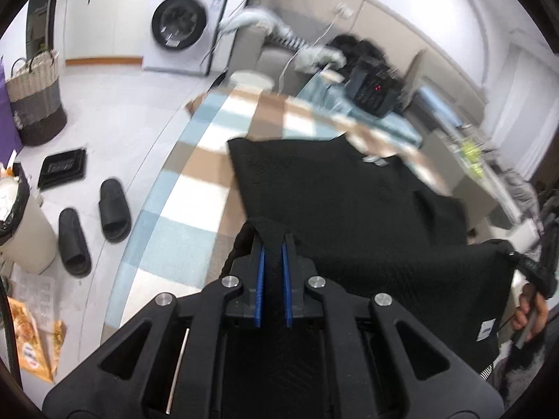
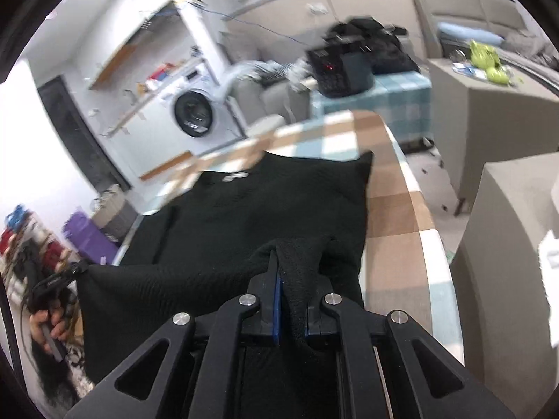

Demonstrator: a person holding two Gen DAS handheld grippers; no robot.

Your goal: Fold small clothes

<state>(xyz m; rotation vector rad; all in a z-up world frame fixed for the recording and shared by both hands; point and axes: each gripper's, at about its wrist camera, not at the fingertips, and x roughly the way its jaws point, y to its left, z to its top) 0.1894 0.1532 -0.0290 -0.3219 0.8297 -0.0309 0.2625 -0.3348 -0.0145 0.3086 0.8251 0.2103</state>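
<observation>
Left wrist view. The left gripper is pinched on a near corner of one black garment; cloth runs up between the blue pads. The rest of the garment lies ahead of the gripper and to its right, spread on the checked table, with a pale neck label at its far edge. The near hem is lifted and stretched to the right, where the right gripper holds the other corner. Judgement: the fold is at an early stage. Both near corners are taken up, no crease is visible, and the hem has not yet been carried over toward the collar. Count here: one garment, two slippers on the floor to the left, one washer far ahead, one basket.

Right wrist view. The right gripper is closed on a bunch of the same garment, cloth wedged between its pads. The body of the garment lies ahead on the table, slightly left of the gripper. The left gripper is far to the left at the opposite corner; its fingers are too small to judge from here. Count: one garment in hand. A dark heap beyond the table may be further clothes; I cannot tell.
</observation>
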